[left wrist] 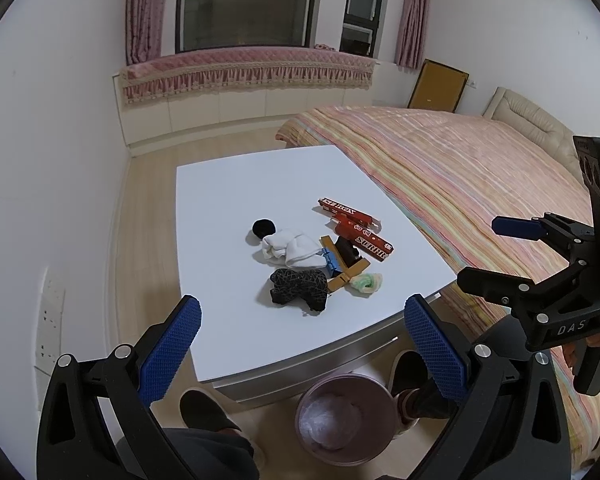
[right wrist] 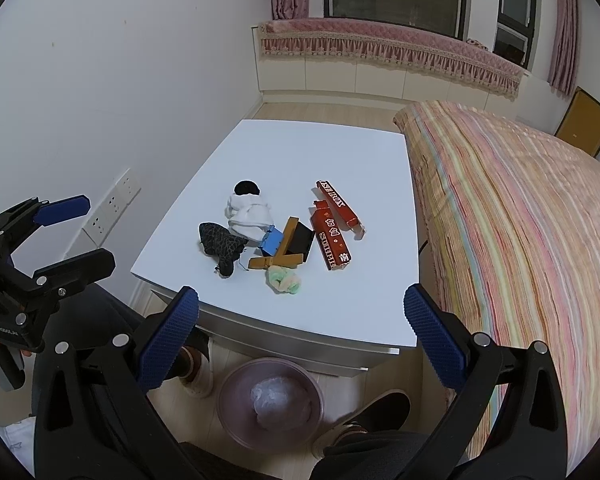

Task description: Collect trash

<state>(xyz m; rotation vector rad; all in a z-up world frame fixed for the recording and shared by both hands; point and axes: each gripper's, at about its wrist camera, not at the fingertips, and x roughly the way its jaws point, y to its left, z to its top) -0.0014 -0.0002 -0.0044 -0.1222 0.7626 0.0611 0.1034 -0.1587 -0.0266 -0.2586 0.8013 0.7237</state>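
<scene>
Trash sits clustered mid-table: two red boxes, a white cloth, a black crumpled piece and a green wad on the white table. Both tools hover above the near edge, the left gripper and right gripper each spread wide and empty. Bare tabletop rings the pile; the bed crowds 3 o'clock. At 6 o'clock, the bin stands on the floor between the person's feet, its contents unclear.
</scene>
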